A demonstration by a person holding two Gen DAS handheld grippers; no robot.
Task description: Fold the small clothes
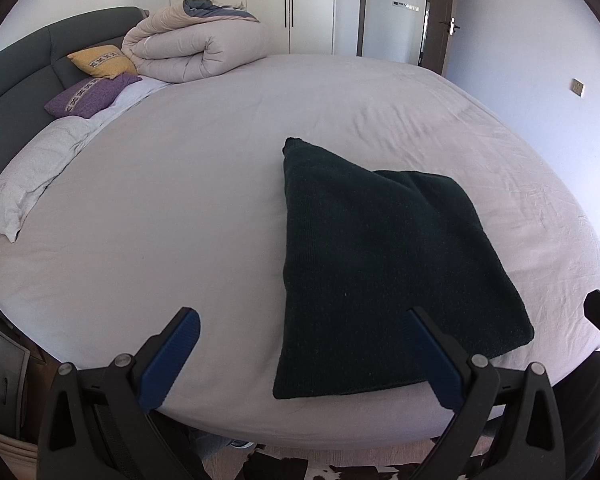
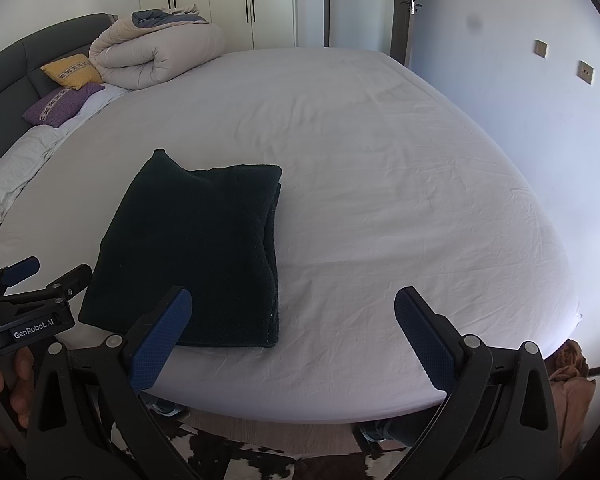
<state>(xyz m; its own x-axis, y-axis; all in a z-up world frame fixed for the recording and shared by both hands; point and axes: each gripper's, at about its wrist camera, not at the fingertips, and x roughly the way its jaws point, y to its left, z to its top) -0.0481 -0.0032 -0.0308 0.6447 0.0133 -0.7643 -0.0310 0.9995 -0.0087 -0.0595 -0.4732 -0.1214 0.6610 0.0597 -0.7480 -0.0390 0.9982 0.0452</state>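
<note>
We see the folded dark green knitted cloth (image 1: pixel 380 264) near the bed's pale grey sheet (image 1: pixel 180 208) front edge. Our left tongs (image 1: pixel 302 344) and right tongs (image 2: pixel 292 320) both stand wide apart, holding nothing.

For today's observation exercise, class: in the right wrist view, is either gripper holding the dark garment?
No. The dark garment lies folded on the bed sheet, and both the right gripper and left gripper are open, holding nothing.

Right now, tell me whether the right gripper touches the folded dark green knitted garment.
Apart. The right wrist view shows the right gripper open and empty, raised over the bed; the garment lies flat beyond its left finger.
</note>
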